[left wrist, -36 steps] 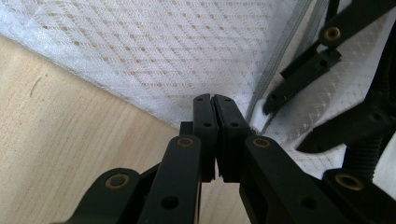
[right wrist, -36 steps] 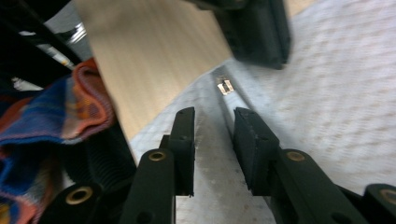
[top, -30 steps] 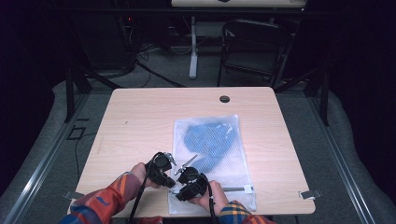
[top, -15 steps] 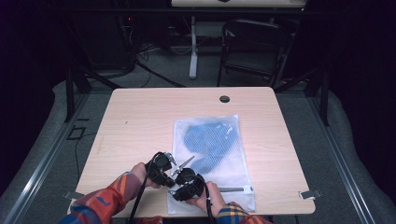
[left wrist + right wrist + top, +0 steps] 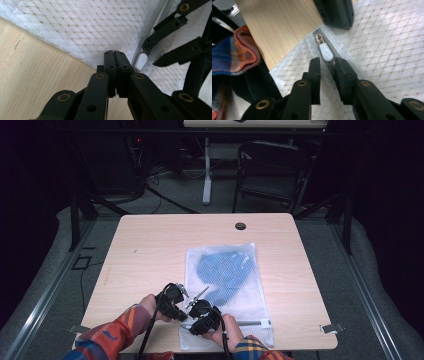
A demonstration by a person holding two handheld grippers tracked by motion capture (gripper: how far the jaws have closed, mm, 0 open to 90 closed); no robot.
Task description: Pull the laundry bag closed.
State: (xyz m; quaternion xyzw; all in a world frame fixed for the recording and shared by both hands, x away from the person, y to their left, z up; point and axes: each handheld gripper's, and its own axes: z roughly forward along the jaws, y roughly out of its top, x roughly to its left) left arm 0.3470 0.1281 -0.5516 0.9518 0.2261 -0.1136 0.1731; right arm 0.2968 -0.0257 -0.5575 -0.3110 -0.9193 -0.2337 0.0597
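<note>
A white mesh bag [image 5: 250,290] with a blue cloth [image 5: 222,272] inside lies on the table, its zipper [image 5: 250,323] along the near edge. Both grippers work at its near left corner, held by the left hand [image 5: 150,305] and the right hand [image 5: 226,327]. My left gripper [image 5: 113,53] is shut, its tips down on the bag's edge beside the white zipper pull [image 5: 141,61]; I cannot see any mesh pinched. My right gripper [image 5: 327,61] has just been closing. Its jaws stand a narrow gap apart astride the zipper tape, the zipper pull [image 5: 325,53] at their tips, not pressed.
The wooden table [image 5: 150,250] has a round cable hole [image 5: 240,226] at its far edge and metal clips at the near corners [image 5: 330,327]. A dark chair [image 5: 272,170] and a desk leg [image 5: 206,175] stand beyond. A plaid sleeve [image 5: 239,50] is close beside the right gripper.
</note>
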